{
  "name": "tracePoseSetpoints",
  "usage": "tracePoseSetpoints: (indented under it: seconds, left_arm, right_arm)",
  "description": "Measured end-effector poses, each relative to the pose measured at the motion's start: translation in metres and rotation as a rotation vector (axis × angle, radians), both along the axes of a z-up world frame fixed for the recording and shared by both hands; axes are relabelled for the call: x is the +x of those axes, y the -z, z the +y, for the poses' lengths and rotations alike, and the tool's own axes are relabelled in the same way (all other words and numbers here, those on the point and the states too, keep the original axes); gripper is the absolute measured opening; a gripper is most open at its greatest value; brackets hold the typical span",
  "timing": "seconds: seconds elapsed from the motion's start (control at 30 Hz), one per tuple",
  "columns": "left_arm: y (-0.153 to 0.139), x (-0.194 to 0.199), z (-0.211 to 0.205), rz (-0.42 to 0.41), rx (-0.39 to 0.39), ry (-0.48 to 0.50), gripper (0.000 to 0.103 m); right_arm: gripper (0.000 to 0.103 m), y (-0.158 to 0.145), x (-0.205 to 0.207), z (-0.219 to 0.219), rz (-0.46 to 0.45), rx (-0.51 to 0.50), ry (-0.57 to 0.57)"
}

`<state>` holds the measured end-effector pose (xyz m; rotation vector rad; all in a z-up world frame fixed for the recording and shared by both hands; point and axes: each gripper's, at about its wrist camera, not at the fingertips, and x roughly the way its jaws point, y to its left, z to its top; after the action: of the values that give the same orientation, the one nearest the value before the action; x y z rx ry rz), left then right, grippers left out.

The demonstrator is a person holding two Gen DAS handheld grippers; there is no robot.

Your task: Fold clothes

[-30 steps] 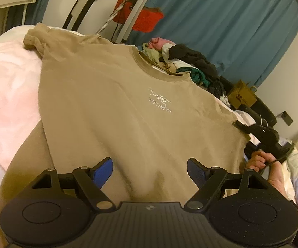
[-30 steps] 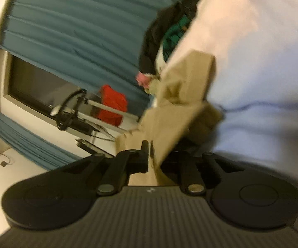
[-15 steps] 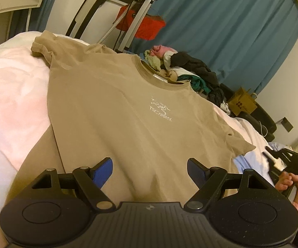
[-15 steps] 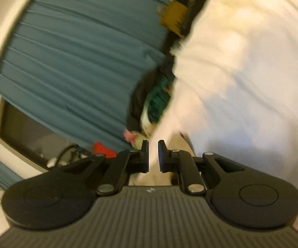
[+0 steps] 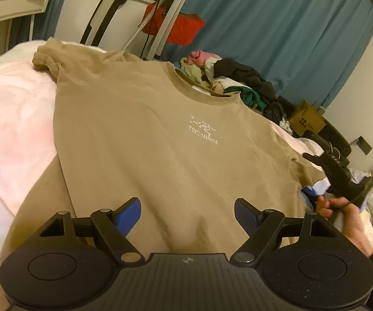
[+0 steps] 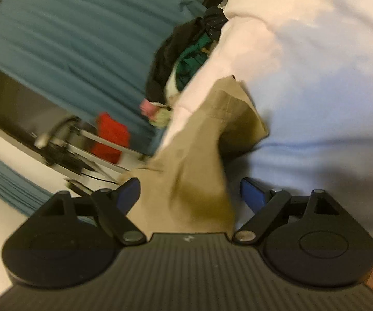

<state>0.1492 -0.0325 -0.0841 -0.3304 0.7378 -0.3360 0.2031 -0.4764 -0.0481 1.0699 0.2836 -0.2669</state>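
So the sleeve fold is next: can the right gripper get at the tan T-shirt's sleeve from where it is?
Probably yes. The right gripper is open, and the tan T-shirt sleeve lies just ahead between its fingers, nothing covering it.

The T-shirt (image 5: 140, 140) is plain tan with a small white logo (image 5: 203, 132) on the chest. Under it the sheet (image 5: 7, 119) is pale pink, turning light blue at the right. Far off, the curtain (image 5: 277, 33) is teal. A red cloth (image 5: 178, 27) hangs at the far left. Both grippers are black with blue pads (image 5: 128, 215).
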Motion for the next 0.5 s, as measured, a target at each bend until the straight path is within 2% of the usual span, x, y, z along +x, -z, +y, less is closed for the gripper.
tracePoseSetpoints:
  seconds: [0.1,0.17,0.23,0.27,0.33,0.37,0.43,0.5]
  left_arm:
    - [-0.004,0.003,0.004,0.013,-0.031,0.001,0.081]
    - [-0.005,0.007,0.005,0.012,-0.044,0.0,0.082]
    - [-0.003,0.013,0.005,0.017,-0.045,-0.01,0.082]
    - [-0.002,0.016,0.005,0.019,-0.046,-0.015,0.082]
    - [-0.001,0.023,0.006,0.023,-0.047,-0.024,0.082]
    - [0.0,0.026,0.006,0.026,-0.047,-0.029,0.082]
    - [0.002,0.032,0.006,0.03,-0.049,-0.038,0.082]
    - [0.002,0.036,0.007,0.031,-0.05,-0.043,0.082]
  right_arm:
    - [0.087,0.005,0.016,-0.003,-0.055,-0.058,-0.013]
    - [0.087,0.005,0.022,-0.006,-0.179,-0.033,-0.035]
    - [0.087,0.005,0.031,-0.005,-0.264,-0.049,-0.032]
    - [0.087,0.006,0.039,-0.005,-0.247,-0.061,-0.024]
    - [0.085,0.014,0.06,-0.011,-0.156,-0.056,-0.017]
    - [0.079,0.017,0.069,-0.014,-0.115,-0.048,-0.008]
    - [0.074,0.018,0.081,-0.02,-0.065,-0.036,0.016]
    - [0.057,0.014,0.089,-0.02,-0.03,-0.059,0.024]
